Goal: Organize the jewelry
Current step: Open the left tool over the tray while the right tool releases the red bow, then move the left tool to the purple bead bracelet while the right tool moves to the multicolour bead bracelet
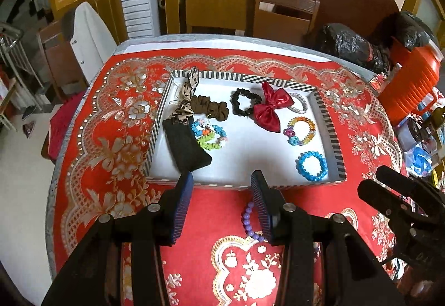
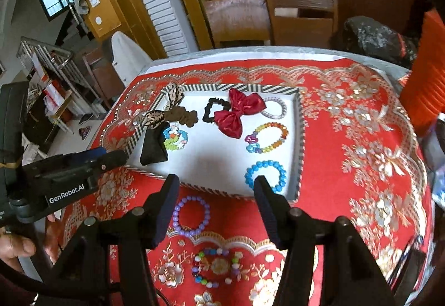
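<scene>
A striped-rim white tray (image 1: 328,122) (image 2: 301,139) holds a red bow (image 1: 271,108) (image 2: 239,112), a black scrunchie (image 1: 244,103), a brown scrunchie (image 1: 214,108), a black pouch (image 1: 186,144), a blue bracelet (image 1: 311,165) (image 2: 265,175) and other bead bracelets. A purple bracelet (image 2: 190,215) (image 1: 249,221) and a multicoloured bracelet (image 2: 215,267) lie on the red cloth in front of the tray. My left gripper (image 1: 221,180) is open and empty above the tray's near rim. My right gripper (image 2: 215,183) is open and empty above the purple bracelet.
The red floral cloth (image 1: 111,139) covers a round table. An orange container (image 1: 414,86), black bags (image 1: 353,47) and small clutter stand at the right edge. Wooden chairs (image 1: 283,14) stand behind the table.
</scene>
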`<state>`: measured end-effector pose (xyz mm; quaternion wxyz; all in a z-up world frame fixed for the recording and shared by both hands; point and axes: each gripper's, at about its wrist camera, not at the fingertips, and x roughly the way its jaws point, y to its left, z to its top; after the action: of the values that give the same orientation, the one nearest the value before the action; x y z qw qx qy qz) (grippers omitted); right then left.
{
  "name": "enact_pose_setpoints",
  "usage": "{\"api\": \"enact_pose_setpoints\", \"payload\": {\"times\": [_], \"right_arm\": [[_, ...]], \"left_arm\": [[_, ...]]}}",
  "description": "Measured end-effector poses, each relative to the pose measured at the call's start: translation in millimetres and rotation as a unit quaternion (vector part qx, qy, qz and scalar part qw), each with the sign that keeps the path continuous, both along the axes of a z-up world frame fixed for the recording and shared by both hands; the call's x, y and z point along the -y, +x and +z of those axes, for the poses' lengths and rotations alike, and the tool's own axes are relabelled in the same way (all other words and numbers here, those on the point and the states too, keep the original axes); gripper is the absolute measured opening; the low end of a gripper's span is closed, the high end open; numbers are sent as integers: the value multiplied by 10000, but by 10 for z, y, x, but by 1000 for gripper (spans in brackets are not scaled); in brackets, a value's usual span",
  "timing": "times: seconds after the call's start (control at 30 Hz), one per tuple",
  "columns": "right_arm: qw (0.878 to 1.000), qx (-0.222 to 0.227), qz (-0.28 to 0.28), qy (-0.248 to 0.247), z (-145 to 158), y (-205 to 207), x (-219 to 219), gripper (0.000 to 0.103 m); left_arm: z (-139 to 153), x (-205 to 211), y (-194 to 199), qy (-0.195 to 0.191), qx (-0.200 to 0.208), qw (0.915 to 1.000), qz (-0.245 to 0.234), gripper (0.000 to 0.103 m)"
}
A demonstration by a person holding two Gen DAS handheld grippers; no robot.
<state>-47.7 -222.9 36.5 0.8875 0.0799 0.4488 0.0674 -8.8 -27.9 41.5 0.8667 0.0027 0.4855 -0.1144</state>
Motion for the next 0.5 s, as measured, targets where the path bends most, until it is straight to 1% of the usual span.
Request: {"api": "enact_pose_setpoints", "payload": {"times": [0.1,0.27,0.5], "right_arm": [[10000,47,-27,-64,41,-124,-58,60],[10000,47,-62,41,90,-279,-93,61],[9999,67,-141,2,127,-472,-86,62]], "left_arm": [[32,19,-100,31,66,10000,-47,30],[99,38,-254,92,196,9997,-145,30],[125,41,-402,85,230,9995,-218,30]]}}
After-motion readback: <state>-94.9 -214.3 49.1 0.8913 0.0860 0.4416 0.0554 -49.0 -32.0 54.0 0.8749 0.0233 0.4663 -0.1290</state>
